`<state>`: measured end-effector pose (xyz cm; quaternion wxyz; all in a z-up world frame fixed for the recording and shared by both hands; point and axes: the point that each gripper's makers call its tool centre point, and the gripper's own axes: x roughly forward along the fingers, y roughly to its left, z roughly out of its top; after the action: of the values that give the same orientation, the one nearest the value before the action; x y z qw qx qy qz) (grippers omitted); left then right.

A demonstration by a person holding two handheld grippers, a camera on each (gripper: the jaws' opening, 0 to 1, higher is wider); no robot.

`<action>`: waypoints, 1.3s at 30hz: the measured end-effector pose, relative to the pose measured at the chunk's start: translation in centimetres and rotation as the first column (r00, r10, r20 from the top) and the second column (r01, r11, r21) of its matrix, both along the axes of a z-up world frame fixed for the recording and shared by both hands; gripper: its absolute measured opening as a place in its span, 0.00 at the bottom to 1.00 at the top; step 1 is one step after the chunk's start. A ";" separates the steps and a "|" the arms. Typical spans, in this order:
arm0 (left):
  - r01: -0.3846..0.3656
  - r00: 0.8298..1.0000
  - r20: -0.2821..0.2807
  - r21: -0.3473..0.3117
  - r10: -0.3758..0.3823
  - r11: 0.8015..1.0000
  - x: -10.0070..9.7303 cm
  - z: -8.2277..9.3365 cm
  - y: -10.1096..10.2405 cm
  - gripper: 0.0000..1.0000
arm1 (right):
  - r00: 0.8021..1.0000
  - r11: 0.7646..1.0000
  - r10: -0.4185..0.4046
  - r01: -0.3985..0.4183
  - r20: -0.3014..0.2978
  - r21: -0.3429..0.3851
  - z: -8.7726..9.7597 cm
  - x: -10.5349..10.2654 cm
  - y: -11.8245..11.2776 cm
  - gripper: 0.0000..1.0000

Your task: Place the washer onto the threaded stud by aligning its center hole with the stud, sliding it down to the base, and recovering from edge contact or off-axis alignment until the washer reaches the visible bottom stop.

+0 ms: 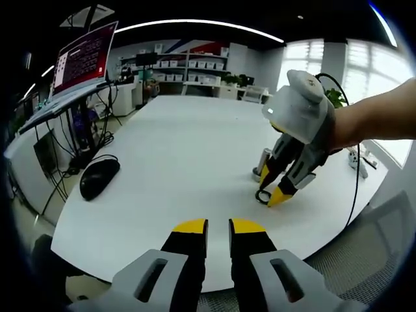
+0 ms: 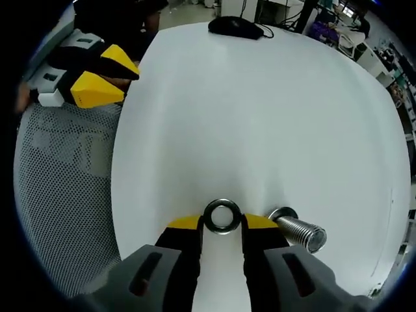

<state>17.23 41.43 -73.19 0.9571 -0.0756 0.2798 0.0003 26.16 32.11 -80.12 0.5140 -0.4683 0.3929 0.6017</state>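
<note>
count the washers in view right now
1. The washer is pinched between the yellow tips of the right gripper, just left of the threaded stud on the white table. Others could be hidden behind the gripper.

— Where does the left gripper view look from?

— From the near edge of the tabletop (image 1: 175, 156), low and level, facing across it toward the shelves and windows; the right tool (image 1: 276, 195) shows well ahead on its right.

— And the right gripper view?

— Steeply down and very close over the washer (image 2: 221, 217) and stud (image 2: 300, 233) (almost on top of them), facing back toward the left tool (image 2: 107, 78). Both share the tabletop and the mouse (image 1: 99, 177).
</note>
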 end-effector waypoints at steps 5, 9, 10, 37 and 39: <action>-0.002 1.000 0.000 0.000 0.002 1.000 0.0 0.0 0.0 0.10 | 1.000 1.000 -0.002 0.002 -0.008 0.019 0.0 0.1 0.2 0.27; -0.003 1.000 0.010 -0.003 0.003 1.000 0.1 0.1 0.0 0.10 | 1.000 1.000 0.001 -0.001 -0.006 0.023 0.0 0.1 0.4 0.28; -0.004 1.000 0.008 -0.003 0.004 1.000 0.0 0.1 0.0 0.10 | 1.000 1.000 0.004 -0.004 -0.004 0.023 0.0 0.1 0.4 0.27; -0.001 1.000 0.022 -0.018 0.001 1.000 0.2 0.3 -0.1 0.10 | 0.997 0.987 -0.076 0.078 -0.023 0.139 0.2 0.1 -0.2 0.26; -0.001 1.000 0.022 -0.016 0.001 1.000 0.2 0.3 -0.1 0.10 | 0.996 0.986 -0.080 0.083 -0.027 0.147 0.2 0.0 0.0 0.26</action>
<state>17.38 41.31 -72.86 0.9595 -0.0834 0.2692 -0.0023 26.20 32.08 -79.90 0.5672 -0.4062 0.3715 0.6126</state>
